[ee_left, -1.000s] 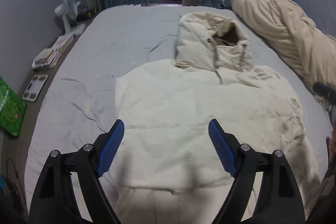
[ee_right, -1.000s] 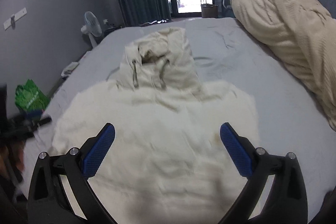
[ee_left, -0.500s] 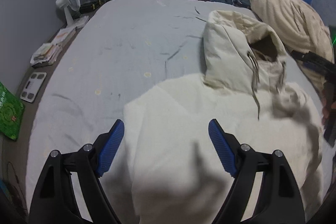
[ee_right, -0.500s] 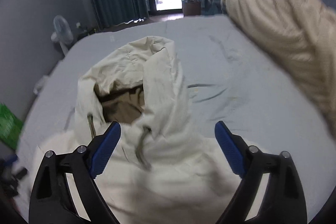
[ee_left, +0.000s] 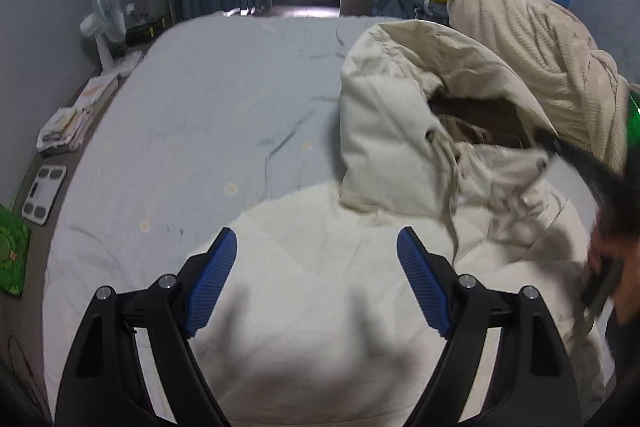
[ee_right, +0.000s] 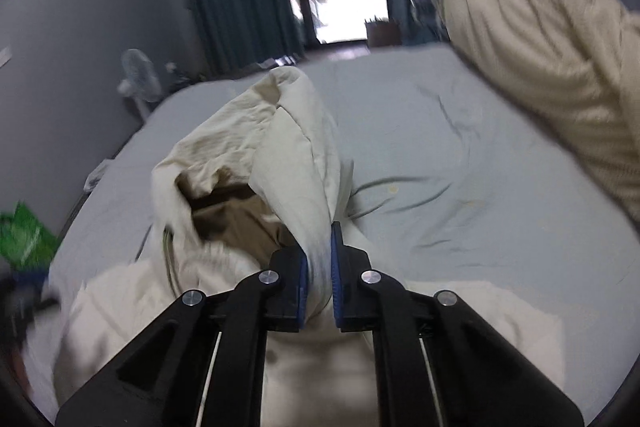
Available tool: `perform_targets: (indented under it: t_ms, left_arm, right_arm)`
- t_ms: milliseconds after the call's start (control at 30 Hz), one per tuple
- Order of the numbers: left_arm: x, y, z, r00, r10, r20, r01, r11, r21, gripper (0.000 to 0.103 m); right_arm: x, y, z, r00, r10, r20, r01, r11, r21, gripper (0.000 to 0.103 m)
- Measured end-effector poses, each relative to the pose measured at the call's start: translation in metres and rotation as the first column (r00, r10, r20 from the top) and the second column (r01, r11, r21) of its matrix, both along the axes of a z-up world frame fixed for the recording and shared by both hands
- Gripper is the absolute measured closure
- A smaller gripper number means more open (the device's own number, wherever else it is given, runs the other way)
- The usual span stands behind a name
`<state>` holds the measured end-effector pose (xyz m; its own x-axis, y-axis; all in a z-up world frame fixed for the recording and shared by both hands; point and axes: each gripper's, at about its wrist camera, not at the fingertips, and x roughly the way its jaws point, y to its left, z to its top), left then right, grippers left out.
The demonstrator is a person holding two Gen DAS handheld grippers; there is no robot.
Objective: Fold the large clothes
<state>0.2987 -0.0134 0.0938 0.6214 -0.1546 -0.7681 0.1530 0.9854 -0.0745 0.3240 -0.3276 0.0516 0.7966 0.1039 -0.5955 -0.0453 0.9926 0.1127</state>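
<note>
The cream hooded jacket (ee_left: 320, 307) lay spread on the grey-blue bed (ee_left: 208, 107), filling the lower middle of the left wrist view, with its hood (ee_right: 280, 147) rising toward the centre of the right wrist view. The right gripper (ee_right: 319, 267) had just been closing, and its blue pads now pinched a fold of the hood's edge between them. The left gripper (ee_left: 316, 283) hovered over the body cloth with its fingers spread wide and nothing between them. The jacket looked soft, padded and fairly light, likely to slump and bunch, so the hood rim and shoulder seams seemed the best holds. At the right edge of the left view a blurred dark shape was probably the other hand.
</note>
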Motion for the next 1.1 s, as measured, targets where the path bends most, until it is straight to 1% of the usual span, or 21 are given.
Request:
perform_targets:
  t_ms: [67, 167, 233, 300, 400, 433, 533, 600, 667, 700, 733, 767, 800, 833, 900, 967, 1033, 1067, 1100]
  left_arm:
    - [0.002, -0.005, 0.011, 1.0, -0.004, 0.019, 0.004, 1.0, -0.005, 0.025]
    - [0.004, -0.014, 0.032, 0.999, -0.027, 0.042, 0.028, 0.999, -0.032, 0.025]
    - [0.009, -0.022, 0.041, 0.997, -0.038, 0.06, 0.04, 0.999, -0.027, 0.025]
    - [0.016, -0.034, 0.049, 0.995, -0.049, 0.082, 0.05, 0.999, -0.016, 0.025]
    - [0.033, -0.054, 0.054, 0.995, -0.065, 0.082, 0.066, 0.998, -0.021, 0.025]
    - [0.039, -0.062, 0.055, 0.993, -0.077, 0.086, 0.078, 0.997, -0.007, 0.025]
    - [0.056, -0.084, 0.063, 0.987, -0.116, 0.109, 0.111, 0.993, 0.05, 0.025]
    - [0.066, -0.091, 0.068, 0.984, -0.134, 0.122, 0.127, 0.99, 0.059, 0.025]
    - [0.074, -0.097, 0.068, 0.983, -0.147, 0.112, 0.139, 0.987, 0.076, 0.025]
    - [0.079, -0.102, 0.065, 0.982, -0.165, 0.089, 0.156, 0.983, 0.093, 0.027]
    - [0.08, -0.107, 0.062, 0.982, -0.178, 0.068, 0.168, 0.977, 0.132, 0.034]
    - [0.079, -0.111, 0.059, 0.979, -0.196, 0.052, 0.185, 0.969, 0.164, 0.06]
    - [0.078, -0.113, 0.056, 0.978, -0.206, 0.039, 0.196, 0.965, 0.176, 0.079]
    - [0.073, -0.113, 0.055, 0.978, -0.205, 0.036, 0.196, 0.963, 0.186, 0.083]
    - [0.06, -0.108, 0.059, 0.975, -0.214, 0.058, 0.203, 0.966, 0.159, 0.087]
    - [0.031, -0.101, 0.065, 0.966, -0.24, 0.102, 0.223, 0.963, 0.153, 0.089]
    - [0.005, -0.099, 0.065, 0.954, -0.27, 0.131, 0.245, 0.953, 0.178, 0.091]
    - [-0.013, -0.093, 0.064, 0.95, -0.281, 0.138, 0.257, 0.951, 0.171, 0.092]
    - [-0.024, -0.091, 0.062, 0.95, -0.28, 0.14, 0.257, 0.952, 0.166, 0.093]
  right_arm:
    - [-0.035, -0.001, 0.0, 0.999, 0.03, 0.037, -0.03, 1.0, 0.002, 0.094]
    - [-0.077, 0.002, -0.002, 0.995, 0.052, 0.086, -0.05, 0.998, -0.025, 0.094]
    - [-0.099, 0.003, -0.007, 0.994, 0.044, 0.101, -0.045, 0.999, -0.002, 0.094]
    - [-0.112, 0.003, -0.013, 0.994, 0.036, 0.107, -0.038, 0.999, 0.016, 0.094]
    - [-0.13, 0.01, -0.018, 0.991, 0.036, 0.132, -0.038, 0.999, 0.015, 0.094]
    - [-0.136, 0.013, -0.019, 0.989, 0.041, 0.144, -0.042, 0.999, 0.003, 0.094]
    - [-0.146, 0.015, -0.025, 0.989, 0.051, 0.139, -0.051, 0.999, -0.003, 0.094]
    - [-0.15, 0.013, -0.029, 0.989, 0.051, 0.137, -0.05, 0.999, -0.008, 0.094]
    - [-0.153, 0.013, -0.033, 0.99, 0.061, 0.131, -0.057, 0.998, -0.031, 0.095]
    - [-0.154, 0.012, -0.035, 0.99, 0.06, 0.126, -0.056, 0.998, -0.03, 0.095]
    - [-0.157, 0.012, -0.037, 0.991, 0.059, 0.123, -0.056, 0.998, -0.026, 0.095]
    - [-0.158, 0.011, -0.038, 0.991, 0.059, 0.117, -0.057, 0.998, -0.021, 0.095]
    - [-0.158, 0.009, -0.04, 0.992, 0.058, 0.111, -0.057, 0.998, -0.015, 0.095]
    - [-0.156, 0.007, -0.041, 0.993, 0.059, 0.104, -0.058, 0.998, -0.01, 0.095]
    - [-0.154, 0.004, -0.042, 0.994, 0.058, 0.091, -0.059, 0.998, 0.005, 0.094]
    - [-0.152, -0.001, -0.042, 0.996, 0.057, 0.064, -0.059, 0.998, 0.031, 0.093]
    - [-0.151, -0.009, -0.042, 0.999, 0.041, 0.026, -0.042, 0.997, 0.058, 0.081]
    - [-0.151, -0.01, -0.042, 0.999, 0.039, 0.01, -0.04, 0.997, 0.069, 0.057]
    - [-0.153, -0.012, -0.041, 0.999, 0.041, -0.009, -0.04, 0.996, 0.085, 0.028]
